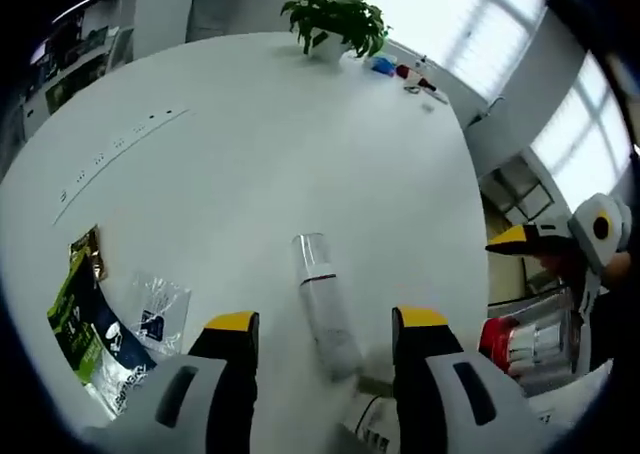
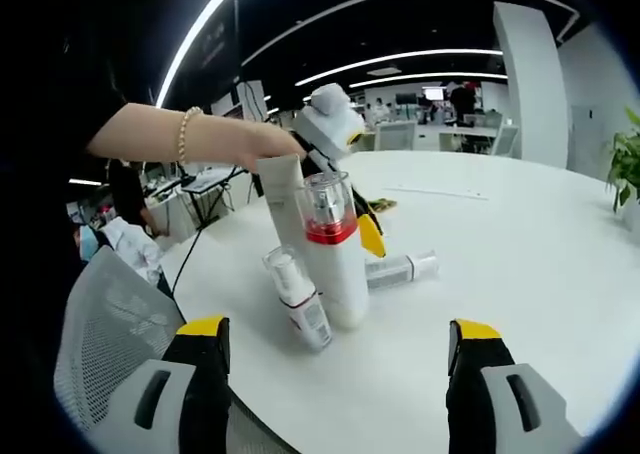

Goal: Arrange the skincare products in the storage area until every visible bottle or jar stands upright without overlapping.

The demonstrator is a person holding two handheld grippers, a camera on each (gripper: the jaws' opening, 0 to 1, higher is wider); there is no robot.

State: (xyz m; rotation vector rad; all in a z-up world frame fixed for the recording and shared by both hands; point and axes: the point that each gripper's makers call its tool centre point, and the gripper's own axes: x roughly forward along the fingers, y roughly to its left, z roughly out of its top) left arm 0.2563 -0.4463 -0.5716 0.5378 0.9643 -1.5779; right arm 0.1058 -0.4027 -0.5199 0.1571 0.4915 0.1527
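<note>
Tongs, left (image 1: pixel 325 339) and right (image 2: pixel 340 349), stood apart; I judged the fallen bottle (image 1: pixel 324 304) between my left tongs needed mid-body gripping.

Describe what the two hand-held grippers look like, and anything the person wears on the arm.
Each hand-held gripper, left and right, has two dark jaws with yellow tips on pale grey bodies with dark slots. The person's arm wears a beaded bracelet and a dark sleeve.

Bottle (image 1: pixel 322 299) lying flat on table (image 1: pixel 260 144), packets (image 1: pixel 95 329) left, plant (image 1: pixel 335 19) behind.
</note>
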